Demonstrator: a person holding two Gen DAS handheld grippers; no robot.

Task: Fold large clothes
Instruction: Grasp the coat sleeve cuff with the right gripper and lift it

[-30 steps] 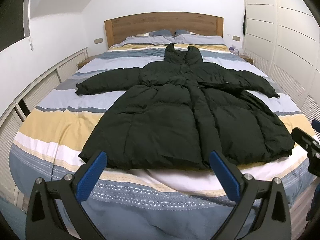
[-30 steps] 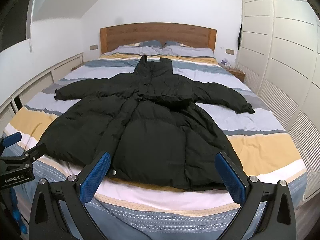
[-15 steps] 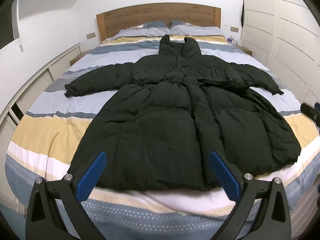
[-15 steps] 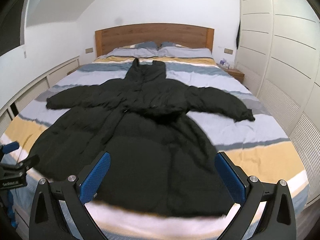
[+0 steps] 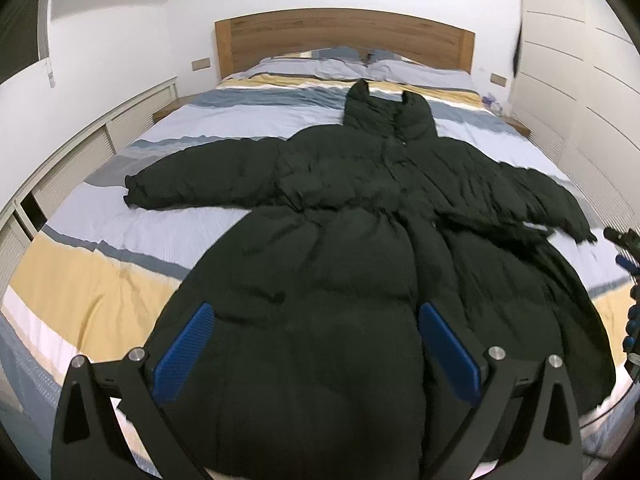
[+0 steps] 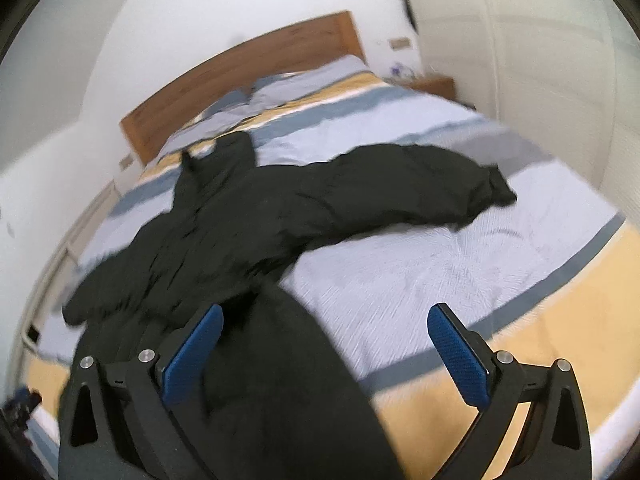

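Observation:
A large black puffer coat [image 5: 340, 264] lies spread flat, front up, on the striped bed [image 5: 100, 292], hood toward the headboard and both sleeves out sideways. My left gripper [image 5: 316, 320] hovers open over the coat's lower left panel, nothing between its blue pads. In the blurred, tilted right wrist view the coat [image 6: 248, 224] fills the left side, its sleeve [image 6: 420, 184] reaching right. My right gripper [image 6: 326, 324] is open above the coat's right edge and bare bedding. The right gripper's body [image 5: 624, 240] shows at the left view's right edge.
A wooden headboard [image 5: 344, 36] and pillows [image 5: 320, 66] sit at the far end. White louvred cabinets [image 5: 72, 160] run along the left, white wardrobe doors [image 5: 580, 60] along the right. A nightstand [image 6: 432, 84] stands by the bed's far right corner.
Both grippers have moved forward and lower over the coat. The right one has swung and tilted toward the coat's right sleeve. Both stayed open.

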